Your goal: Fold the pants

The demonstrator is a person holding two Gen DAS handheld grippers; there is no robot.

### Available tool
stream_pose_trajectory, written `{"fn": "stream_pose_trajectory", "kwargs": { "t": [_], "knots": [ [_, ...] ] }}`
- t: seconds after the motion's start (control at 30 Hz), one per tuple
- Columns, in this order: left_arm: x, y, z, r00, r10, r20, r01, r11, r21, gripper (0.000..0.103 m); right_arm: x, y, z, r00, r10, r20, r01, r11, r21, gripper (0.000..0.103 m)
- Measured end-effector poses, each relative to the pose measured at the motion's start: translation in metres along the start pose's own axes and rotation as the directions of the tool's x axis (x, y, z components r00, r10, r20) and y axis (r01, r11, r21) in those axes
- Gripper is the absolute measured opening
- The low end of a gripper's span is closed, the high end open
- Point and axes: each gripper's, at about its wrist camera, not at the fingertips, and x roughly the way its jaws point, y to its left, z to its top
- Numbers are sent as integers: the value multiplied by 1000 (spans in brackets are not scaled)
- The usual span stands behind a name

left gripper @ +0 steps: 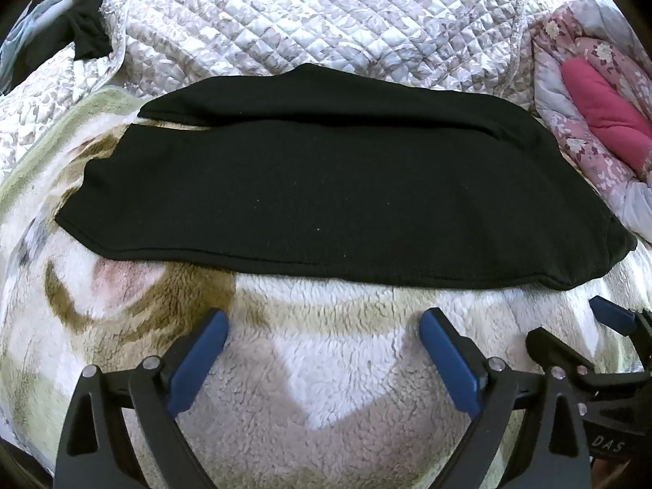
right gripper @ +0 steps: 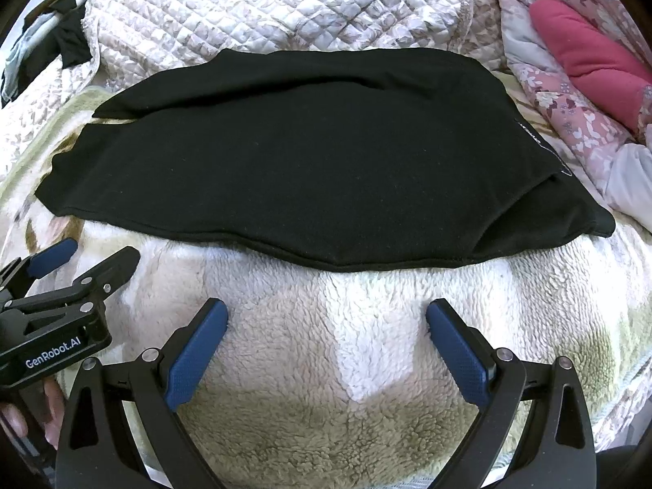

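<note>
The black pants [left gripper: 326,187] lie flat across a fleece blanket, one leg folded over the other, running left to right. They also show in the right wrist view [right gripper: 309,163], with the waist end at the right. My left gripper [left gripper: 326,326] is open and empty, hovering over the blanket just short of the pants' near edge. My right gripper [right gripper: 326,318] is open and empty, also just short of the near edge. Each gripper shows in the other's view: the right gripper [left gripper: 578,326] at the right edge, the left gripper [right gripper: 85,261] at the left edge.
The fleece blanket [left gripper: 318,387] with a brown and cream print covers the bed. A quilted white cover [left gripper: 309,20] is bunched behind the pants. A pink floral quilt with a red pillow [left gripper: 603,102] lies at the right. Dark clothes [left gripper: 85,36] lie at the far left.
</note>
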Motion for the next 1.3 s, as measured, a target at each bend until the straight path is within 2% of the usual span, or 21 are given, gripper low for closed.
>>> {"fn": "stream_pose_trajectory", "kwargs": {
  "t": [0.4,0.5,0.57,0.63,0.73,0.83,0.9,0.97,1.07,1.13,1.2,1.3],
  "knots": [
    [0,-1,-1,1000,-3,6,3,1000,11,98,0,-1,3,1000,12,-15,-12,1000,2,99],
    [-1,0,1,1000,-17,7,17,1000,21,96,-4,-8,8,999,45,-17,-44,998,40,95],
    [-6,4,3,999,-35,7,35,999,16,82,-11,-20,12,997,76,7,-76,993,94,92],
    [-12,14,6,998,-54,16,54,999,-3,74,-14,-35,16,996,87,22,-90,983,160,92],
    [-17,42,11,999,-46,29,49,995,-86,72,-12,-62,19,995,96,21,-98,957,274,92],
    [-18,79,16,999,10,38,-2,979,-203,72,-6,-88,19,994,108,19,-107,915,389,92],
    [-9,103,18,1000,15,6,-13,955,-295,72,-2,-104,22,989,142,40,-145,877,458,90],
    [3,123,18,1000,-12,-15,5,924,-383,71,-1,-114,29,985,156,68,-170,855,489,89],
    [12,130,26,1000,-3,4,4,910,-414,71,-3,-123,37,983,144,118,-185,837,516,80],
    [21,137,30,1000,-10,12,15,892,-452,71,0,-133,41,982,131,138,-186,818,544,62],
    [26,142,36,999,-27,35,40,878,-476,71,4,-144,42,978,142,154,-206,790,578,54],
    [35,147,44,999,-5,51,29,875,-483,65,7,-152,43,971,159,180,-236,764,601,50]
  ]
}}
